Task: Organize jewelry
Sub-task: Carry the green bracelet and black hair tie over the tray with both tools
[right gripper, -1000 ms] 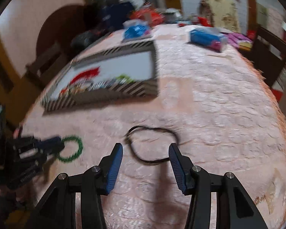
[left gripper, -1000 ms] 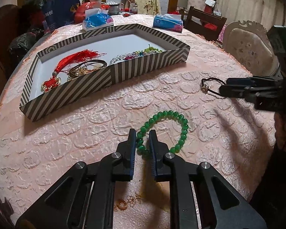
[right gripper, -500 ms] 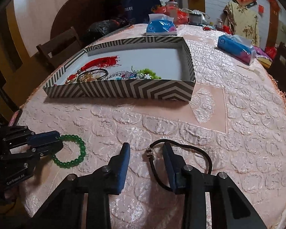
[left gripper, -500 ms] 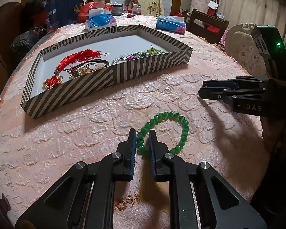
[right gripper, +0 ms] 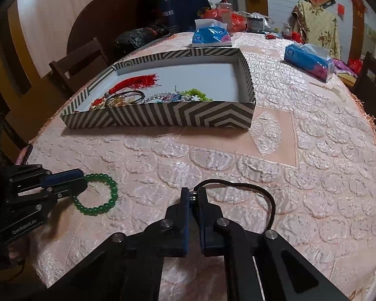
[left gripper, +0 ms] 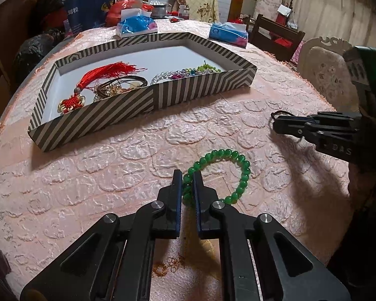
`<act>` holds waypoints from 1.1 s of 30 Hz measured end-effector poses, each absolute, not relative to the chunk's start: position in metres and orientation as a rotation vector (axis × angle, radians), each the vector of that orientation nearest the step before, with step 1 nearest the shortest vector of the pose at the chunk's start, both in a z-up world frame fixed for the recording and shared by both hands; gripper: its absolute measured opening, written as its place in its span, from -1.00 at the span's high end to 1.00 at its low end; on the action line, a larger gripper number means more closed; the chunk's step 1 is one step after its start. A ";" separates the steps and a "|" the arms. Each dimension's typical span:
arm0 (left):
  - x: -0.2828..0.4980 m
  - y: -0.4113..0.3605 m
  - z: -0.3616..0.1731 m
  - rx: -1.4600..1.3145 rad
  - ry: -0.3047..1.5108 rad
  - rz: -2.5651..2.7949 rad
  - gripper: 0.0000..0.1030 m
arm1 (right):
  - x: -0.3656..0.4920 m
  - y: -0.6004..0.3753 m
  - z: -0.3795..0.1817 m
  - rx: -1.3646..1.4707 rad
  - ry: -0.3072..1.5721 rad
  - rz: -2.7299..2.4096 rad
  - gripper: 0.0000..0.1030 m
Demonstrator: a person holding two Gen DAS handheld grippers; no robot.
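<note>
one green bracelet [left gripper: 219,173], one black cord [right gripper: 240,188], both pinched

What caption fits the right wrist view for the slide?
Right gripper shut on black cord bracelet; left gripper pinches green bead bracelet before the striped tray.

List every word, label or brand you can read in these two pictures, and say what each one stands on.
"DAS": on the side of the right gripper, seen from the left wrist view; any letters before it are hidden.
"校": white character on the dark blue bag behind the table; the character before it is too blurred.
Small print on the side of the left gripper: too blurred to read.
Tissue packs: printing too small to read.
</note>
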State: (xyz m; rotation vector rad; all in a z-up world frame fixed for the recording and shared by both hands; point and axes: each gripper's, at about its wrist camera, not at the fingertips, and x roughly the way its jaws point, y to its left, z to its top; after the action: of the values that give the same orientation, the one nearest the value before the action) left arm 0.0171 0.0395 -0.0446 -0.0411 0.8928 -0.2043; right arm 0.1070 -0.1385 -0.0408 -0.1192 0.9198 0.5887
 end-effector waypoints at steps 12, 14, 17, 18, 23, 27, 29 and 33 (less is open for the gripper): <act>-0.002 0.032 0.001 -0.041 0.792 -0.246 0.88 | 0.083 -0.169 0.002 0.040 0.781 0.557 0.89; -0.002 0.034 0.008 -0.041 0.778 -0.241 0.88 | 0.082 -0.171 0.007 0.048 0.770 0.546 0.89; -0.001 0.039 0.016 -0.049 0.765 -0.228 0.88 | 0.081 -0.178 0.014 0.083 0.767 0.527 0.89; 0.000 0.041 0.020 -0.049 0.759 -0.221 0.88 | 0.082 -0.180 0.016 0.087 0.771 0.520 0.89; 0.001 0.048 0.032 -0.051 0.731 -0.205 0.88 | 0.085 -0.180 0.025 0.072 0.806 0.499 0.89; 0.003 0.052 0.039 -0.057 0.722 -0.197 0.88 | 0.088 -0.176 0.029 0.040 0.825 0.490 0.89; 0.005 0.053 0.041 -0.056 0.719 -0.196 0.88 | 0.089 -0.175 0.031 0.029 0.825 0.491 0.89; 0.010 0.058 0.045 -0.064 0.714 -0.189 0.88 | 0.092 -0.172 0.036 0.011 0.820 0.489 0.89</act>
State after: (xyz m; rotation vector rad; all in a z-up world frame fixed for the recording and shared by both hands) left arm 0.0099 0.0582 0.0447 -0.0645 0.7137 -0.1891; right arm 0.0922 -0.1720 0.0359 0.0109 0.8199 0.4891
